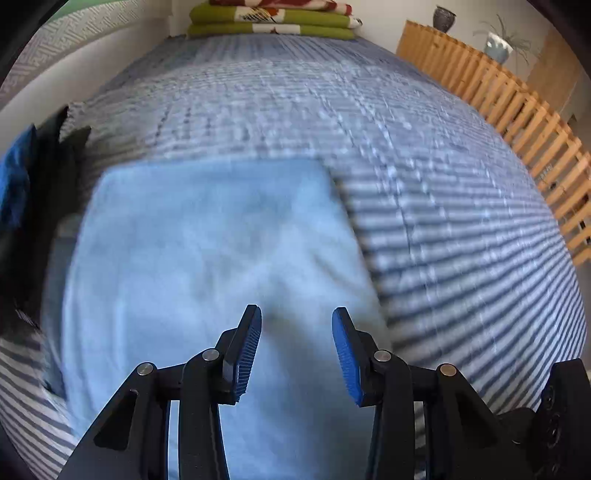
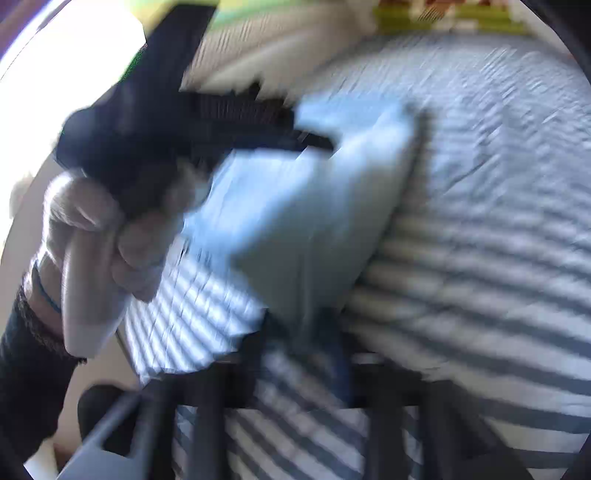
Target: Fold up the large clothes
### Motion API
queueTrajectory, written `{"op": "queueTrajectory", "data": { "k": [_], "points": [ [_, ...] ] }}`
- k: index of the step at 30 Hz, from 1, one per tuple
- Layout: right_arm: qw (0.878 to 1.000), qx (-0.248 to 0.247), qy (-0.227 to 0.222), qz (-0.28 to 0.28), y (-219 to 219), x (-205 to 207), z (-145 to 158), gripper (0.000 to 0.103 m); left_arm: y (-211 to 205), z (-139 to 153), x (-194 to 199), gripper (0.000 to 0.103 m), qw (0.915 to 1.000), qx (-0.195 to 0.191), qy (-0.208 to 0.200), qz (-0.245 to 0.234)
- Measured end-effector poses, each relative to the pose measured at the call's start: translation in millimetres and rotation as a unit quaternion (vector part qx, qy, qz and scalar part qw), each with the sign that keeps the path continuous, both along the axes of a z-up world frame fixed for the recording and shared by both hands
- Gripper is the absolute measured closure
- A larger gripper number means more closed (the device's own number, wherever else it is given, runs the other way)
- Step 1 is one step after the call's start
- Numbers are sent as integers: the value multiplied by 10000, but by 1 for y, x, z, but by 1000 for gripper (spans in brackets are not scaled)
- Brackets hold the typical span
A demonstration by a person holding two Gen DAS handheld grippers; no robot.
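A light blue cloth (image 1: 207, 258) lies folded into a rough rectangle on the striped bed (image 1: 443, 206). My left gripper (image 1: 296, 332) hovers over its near part, open, with nothing between the blue pads (image 1: 347, 354). In the right wrist view the same cloth (image 2: 295, 221) runs from the left gripper (image 2: 317, 142), held by a hand (image 2: 92, 229), down to my right gripper (image 2: 299, 350). A corner of cloth sits between its blurred fingers; whether they grip it is unclear. The right gripper (image 1: 18, 184) also shows at the left edge.
Folded green and red blankets (image 1: 273, 22) are stacked at the head of the bed. A wooden slatted rail (image 1: 517, 122) runs along the right side, with a vase (image 1: 443, 16) and a potted plant (image 1: 498, 44) behind it. A white wall (image 1: 110, 74) borders the left.
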State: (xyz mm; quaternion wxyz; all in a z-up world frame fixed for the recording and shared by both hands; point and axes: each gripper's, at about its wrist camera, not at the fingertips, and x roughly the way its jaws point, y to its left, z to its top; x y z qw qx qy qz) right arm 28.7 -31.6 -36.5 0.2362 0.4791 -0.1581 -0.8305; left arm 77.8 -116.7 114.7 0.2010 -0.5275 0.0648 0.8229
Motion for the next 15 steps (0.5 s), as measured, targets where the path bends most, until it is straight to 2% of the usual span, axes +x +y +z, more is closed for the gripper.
{"op": "queueTrajectory", "data": {
  "k": [1,2,4,5,7,11,14,15],
  "points": [
    [9999,21,-17,107,-3,2,-1,92,-1,-9,8,60,9999,-130,28,-79],
    [9990,-180,-146,388,-7,5,-2,103,-2,-17,20,60,9991,-294,225,-186],
    [9982,-181,-76,572,-10,11,3,103,-6,-14,37,59,9971,-406,553,-321],
    [9985,-134,59,536,-7,14,8,103,-8,-9,40,59,9975,-366,528,-293],
    [9982,-384,19,468,5,14,13,100,-13,11,48,59,9972,-122,706,-202],
    [9959,-882,37,-181,57,5,26,100,0,31,69,60,9930,27,1051,-535],
    [9886,-1021,-78,-1106,102,-9,28,99,20,26,87,61,9891,-13,1070,-1012],
    [9861,-1097,-117,-1242,111,-18,24,99,27,21,95,66,9874,-73,1043,-1190]
  ]
}}
